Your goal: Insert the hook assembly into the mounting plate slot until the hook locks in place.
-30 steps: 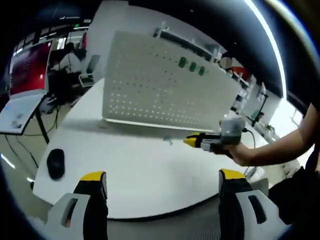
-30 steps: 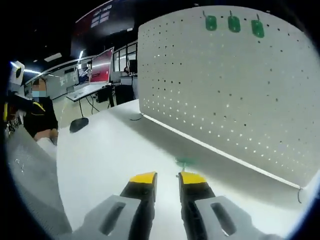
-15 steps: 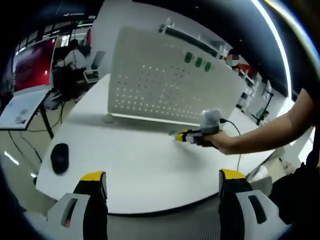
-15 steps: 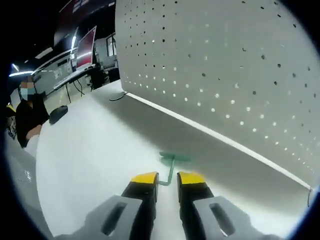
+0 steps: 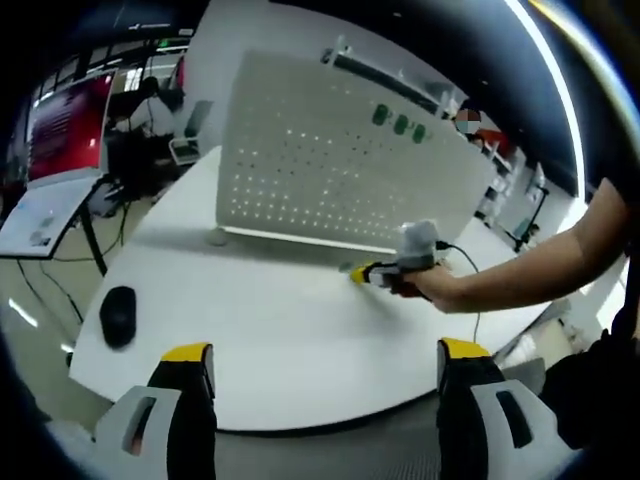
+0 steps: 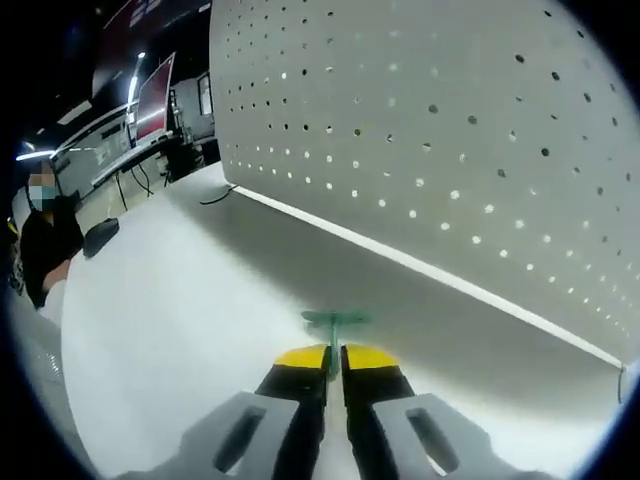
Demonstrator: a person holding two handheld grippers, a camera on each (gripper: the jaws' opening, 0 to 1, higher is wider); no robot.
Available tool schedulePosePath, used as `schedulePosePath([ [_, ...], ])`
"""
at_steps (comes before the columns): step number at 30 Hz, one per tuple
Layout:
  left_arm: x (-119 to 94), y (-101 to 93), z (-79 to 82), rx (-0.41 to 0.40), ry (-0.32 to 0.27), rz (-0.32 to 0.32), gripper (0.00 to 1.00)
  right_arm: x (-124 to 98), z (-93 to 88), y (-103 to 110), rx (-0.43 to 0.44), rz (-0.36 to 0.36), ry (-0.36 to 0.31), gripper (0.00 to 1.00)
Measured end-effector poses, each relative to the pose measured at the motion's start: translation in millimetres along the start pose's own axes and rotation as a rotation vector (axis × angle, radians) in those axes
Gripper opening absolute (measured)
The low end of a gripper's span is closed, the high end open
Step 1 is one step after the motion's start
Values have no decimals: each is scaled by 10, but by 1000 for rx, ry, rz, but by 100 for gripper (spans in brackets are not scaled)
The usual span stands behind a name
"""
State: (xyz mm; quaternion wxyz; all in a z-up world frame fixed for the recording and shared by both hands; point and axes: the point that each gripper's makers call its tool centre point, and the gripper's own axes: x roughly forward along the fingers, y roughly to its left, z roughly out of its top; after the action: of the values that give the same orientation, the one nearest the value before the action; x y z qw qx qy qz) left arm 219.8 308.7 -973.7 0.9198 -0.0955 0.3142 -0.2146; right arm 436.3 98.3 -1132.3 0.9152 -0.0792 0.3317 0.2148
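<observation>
A: Start at the left. What have we got?

B: In the left gripper view, a dark mouse [image 5: 117, 316] sits near the left edge of the white table [image 5: 270, 350]. The left gripper [image 5: 325, 365] hangs off the near edge, jaws spread wide with nothing between them. Further on stands the white pegboard [image 5: 330, 175], upright, with three green hooks [image 5: 400, 124] hanging near its top.

A: And the right side?

B: The right gripper [image 5: 372, 273] is low over the table just in front of the board's foot, held by a person's hand [image 5: 432, 288].

A: Has it got the hook?

B: In the right gripper view, the right gripper's [image 6: 334, 358] jaws are pinched together on the stem of a small green hook [image 6: 334, 322], whose crossbar sticks out just past the yellow tips. It lies at table level, near the board's lower edge (whether it is off the surface, I cannot tell).

A: So which step is this?

B: The pick-up, I'd judge; insertion hasn't begun. Next calls for lifting the hook, turning its prongs toward the board, and pressing them squarely into a free hole until it seats.
</observation>
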Motion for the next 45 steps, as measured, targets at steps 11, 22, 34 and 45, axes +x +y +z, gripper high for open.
schedulePosePath([
  [11, -76, 7, 55, 17, -20, 9, 94, -59, 9, -10, 52, -6, 0, 0],
  [22, -107, -47, 119, 45, -34, -8, 93, -235, 103, -120, 101, -23, -28, 0],
  [34, -198, -81, 172, 69, -70, -13, 93, -525, 409, -103, 130, -14, -104, 0],
  [45, -309, -133, 110, 90, -79, -31, 93, -808, 568, 53, 231, -2, -159, 0],
])
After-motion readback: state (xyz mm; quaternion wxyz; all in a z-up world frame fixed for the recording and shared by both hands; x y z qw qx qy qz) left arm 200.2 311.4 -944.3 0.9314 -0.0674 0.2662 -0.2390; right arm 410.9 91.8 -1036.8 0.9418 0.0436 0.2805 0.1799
